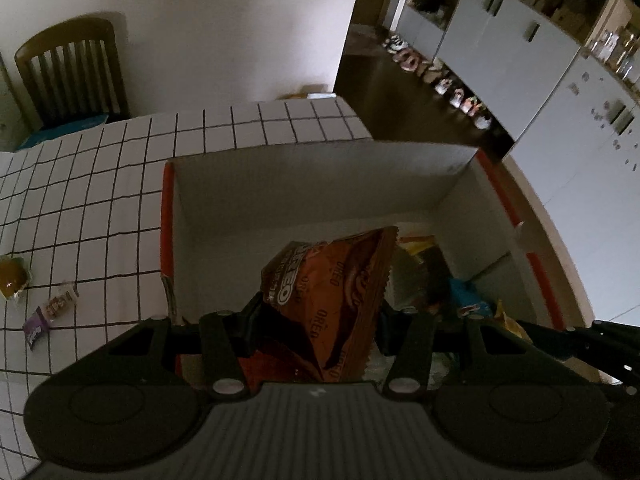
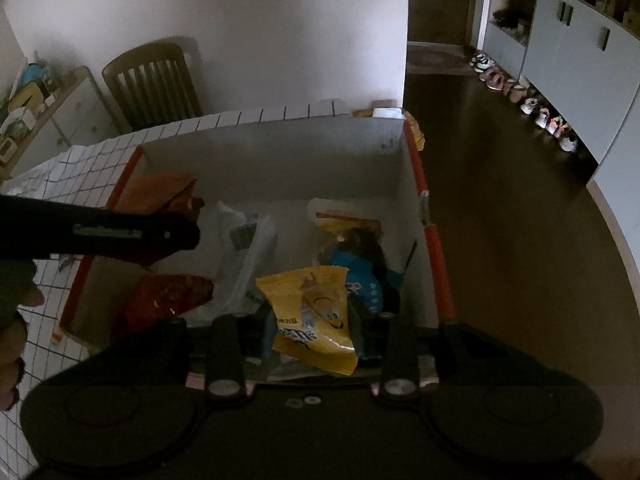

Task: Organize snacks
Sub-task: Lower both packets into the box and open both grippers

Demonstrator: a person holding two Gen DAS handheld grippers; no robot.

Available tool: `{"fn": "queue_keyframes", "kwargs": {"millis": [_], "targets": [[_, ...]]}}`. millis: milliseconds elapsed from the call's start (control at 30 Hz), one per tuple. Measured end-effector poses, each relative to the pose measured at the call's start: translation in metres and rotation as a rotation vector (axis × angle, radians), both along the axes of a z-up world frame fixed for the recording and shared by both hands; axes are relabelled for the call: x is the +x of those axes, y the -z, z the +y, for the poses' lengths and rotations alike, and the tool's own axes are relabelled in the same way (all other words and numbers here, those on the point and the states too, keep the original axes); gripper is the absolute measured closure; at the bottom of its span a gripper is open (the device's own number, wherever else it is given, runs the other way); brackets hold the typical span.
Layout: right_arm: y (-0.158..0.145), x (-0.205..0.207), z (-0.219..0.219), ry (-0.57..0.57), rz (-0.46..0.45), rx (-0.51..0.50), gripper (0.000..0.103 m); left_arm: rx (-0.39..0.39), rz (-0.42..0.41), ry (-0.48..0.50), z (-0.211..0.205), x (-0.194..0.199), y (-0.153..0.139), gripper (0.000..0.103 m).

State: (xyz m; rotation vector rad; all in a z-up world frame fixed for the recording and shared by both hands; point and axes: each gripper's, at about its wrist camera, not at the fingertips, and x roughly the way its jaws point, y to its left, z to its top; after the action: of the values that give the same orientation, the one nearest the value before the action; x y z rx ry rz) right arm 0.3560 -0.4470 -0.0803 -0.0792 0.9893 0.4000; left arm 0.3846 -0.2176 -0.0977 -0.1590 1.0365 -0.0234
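A white cardboard box (image 1: 320, 184) with orange rims stands on the checked table and holds several snack packs. My left gripper (image 1: 316, 320) is shut on a brown Oreo pack (image 1: 332, 292) and holds it over the box's near left part. In the right wrist view the same box (image 2: 280, 164) shows, and my right gripper (image 2: 310, 324) is shut on a yellow M&M's pack (image 2: 316, 312) above the box's near edge. The left gripper's body (image 2: 120, 232) reaches in from the left with the Oreo pack (image 2: 160, 192).
Inside the box lie a white pack (image 2: 244, 256), a red-brown pack (image 2: 168, 296) and a blue pack (image 2: 360, 280). Small snacks (image 1: 48, 308) lie on the checked tablecloth (image 1: 100, 200) left of the box. A wooden chair (image 1: 72, 72) stands behind the table.
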Motion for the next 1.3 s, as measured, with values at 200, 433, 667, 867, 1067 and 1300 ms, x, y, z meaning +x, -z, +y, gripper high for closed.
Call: {"fn": "queue_keyframes", "kwargs": {"millis": [200, 433, 667, 867, 1067, 1300], "targets": [[0.008, 0.003, 0.004, -0.008, 0.023, -0.007, 0.068, 0.026, 0.035, -0.014, 0.001, 0.006, 0.011, 0.05], [0.011, 0.002, 0.006, -0.02, 0.044, -0.005, 0.066, 0.031, 0.037, -0.018, -0.004, 0.004, 0.013, 0.033], [0.005, -0.005, 0.005, -0.028, 0.039, 0.015, 0.051, 0.047, 0.026, -0.005, -0.008, -0.008, 0.006, 0.032], [-0.01, -0.017, 0.005, -0.043, 0.01, 0.028, 0.034, 0.039, -0.003, 0.003, -0.005, -0.027, -0.01, 0.022], [-0.027, -0.029, 0.007, -0.049, -0.026, 0.035, 0.021, 0.033, -0.041, 0.007, 0.003, -0.046, -0.027, 0.022], [-0.046, -0.046, 0.013, -0.059, -0.061, 0.045, 0.016, 0.005, -0.084, 0.008, 0.019, -0.074, -0.047, 0.015]]}}
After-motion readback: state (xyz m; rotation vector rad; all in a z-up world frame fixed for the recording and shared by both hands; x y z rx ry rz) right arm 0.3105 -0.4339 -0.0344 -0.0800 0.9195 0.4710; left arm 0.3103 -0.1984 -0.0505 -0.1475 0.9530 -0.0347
